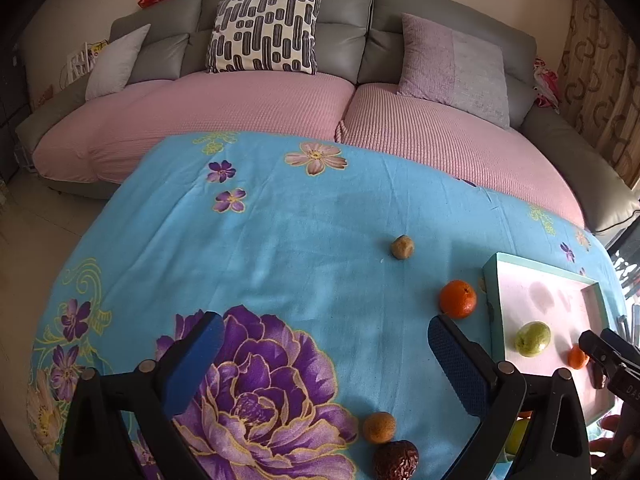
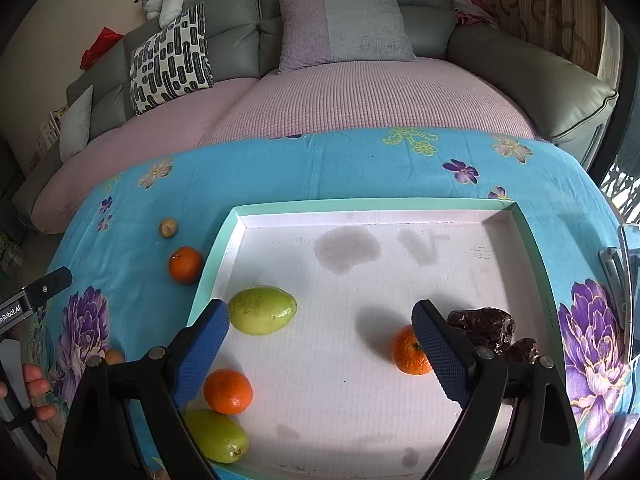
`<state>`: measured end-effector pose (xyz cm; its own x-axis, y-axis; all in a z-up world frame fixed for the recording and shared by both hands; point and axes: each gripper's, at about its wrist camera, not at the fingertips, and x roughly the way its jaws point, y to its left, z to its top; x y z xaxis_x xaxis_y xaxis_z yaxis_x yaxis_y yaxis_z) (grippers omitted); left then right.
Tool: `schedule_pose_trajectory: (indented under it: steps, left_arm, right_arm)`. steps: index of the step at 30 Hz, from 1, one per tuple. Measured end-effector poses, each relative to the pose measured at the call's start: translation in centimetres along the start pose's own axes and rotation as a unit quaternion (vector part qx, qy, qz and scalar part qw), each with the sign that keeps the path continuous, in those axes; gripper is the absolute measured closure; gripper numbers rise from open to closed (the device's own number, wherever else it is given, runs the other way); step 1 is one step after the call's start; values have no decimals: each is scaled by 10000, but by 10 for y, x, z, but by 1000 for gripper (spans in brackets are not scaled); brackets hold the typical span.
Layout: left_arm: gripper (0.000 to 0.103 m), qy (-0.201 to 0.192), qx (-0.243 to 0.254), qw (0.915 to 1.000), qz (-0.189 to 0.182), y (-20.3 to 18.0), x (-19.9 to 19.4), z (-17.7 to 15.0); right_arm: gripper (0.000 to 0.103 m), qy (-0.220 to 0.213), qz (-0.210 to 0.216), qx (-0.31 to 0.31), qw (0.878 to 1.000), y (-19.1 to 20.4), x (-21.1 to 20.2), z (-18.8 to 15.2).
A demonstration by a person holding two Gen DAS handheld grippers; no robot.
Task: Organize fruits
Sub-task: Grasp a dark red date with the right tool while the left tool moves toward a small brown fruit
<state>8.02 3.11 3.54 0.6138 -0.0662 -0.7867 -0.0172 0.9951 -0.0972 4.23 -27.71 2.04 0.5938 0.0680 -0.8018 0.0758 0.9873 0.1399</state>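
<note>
Left wrist view: left gripper [image 1: 326, 356] spread wide, empty, above the blue cloth [image 1: 280, 240]. Orange [image 1: 458, 298] at one o'clock, just beside the tray [image 1: 493, 280]; best centred before closing.

Right wrist view: right gripper [image 2: 320, 340] spread over tray [image 2: 360, 204], empty. Green fruit [image 2: 262, 310] at ten o'clock.

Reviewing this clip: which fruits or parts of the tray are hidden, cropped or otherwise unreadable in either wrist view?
- Right wrist view: the second red date sits mostly behind the right gripper finger.
- Right wrist view: the small brown fruit on the cloth is half covered by the same gripper's other finger.
- Left wrist view: a green fruit is largely blocked by the left gripper.
- Left wrist view: the tray near edge is hidden behind both grippers.
</note>
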Motion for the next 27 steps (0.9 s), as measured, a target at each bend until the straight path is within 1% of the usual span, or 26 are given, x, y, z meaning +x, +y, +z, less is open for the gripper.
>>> schedule_pose_trajectory:
  steps: [2, 4, 8, 10, 12, 14, 16, 19, 21, 23, 27]
  left_arm:
    - [0, -33, -9, 10000, 59, 7, -4, 0]
    - [0, -64, -5, 10000, 70, 14, -9, 0]
    - [0, 172, 70, 9995, 253, 29, -9, -4]
    - [0, 279, 127, 9988, 388, 34, -7, -8]
    - [0, 356, 213, 9977, 531, 38, -6, -12]
    - [0, 345, 286, 9969, 641, 41, -8, -15]
    - [0, 353, 332, 9965, 687, 45, -11, -19]
    - [0, 493, 390, 9954, 719, 51, -7, -27]
    - [0, 586, 390, 9941, 831, 55, -3, -28]
    - [0, 581, 375, 9932, 938, 58, -3, -27]
    - [0, 546, 313, 9944, 850, 62, -4, -27]
  right_arm:
    - [10, -23, 120, -180, 9998, 11, 0, 0]
    - [10, -55, 138, -336, 9993, 24, 0, 0]
    - [10, -29, 544, -581, 9968, 50, 2, -4]
    - [10, 20, 634, -738, 9953, 64, 5, -8]
    - [10, 110, 722, -874, 9935, 79, 8, -12]
    - [10, 188, 832, -987, 9915, 92, 11, -16]
    - [10, 254, 910, -1126, 9891, 105, 13, -22]
    - [10, 405, 998, -1303, 9856, 123, 18, -29]
    - [10, 543, 1066, -1344, 9837, 132, 23, -35]
    - [10, 692, 1150, -1392, 9811, 141, 29, -39]
    - [10, 865, 1184, -1631, 9757, 159, 36, -52]
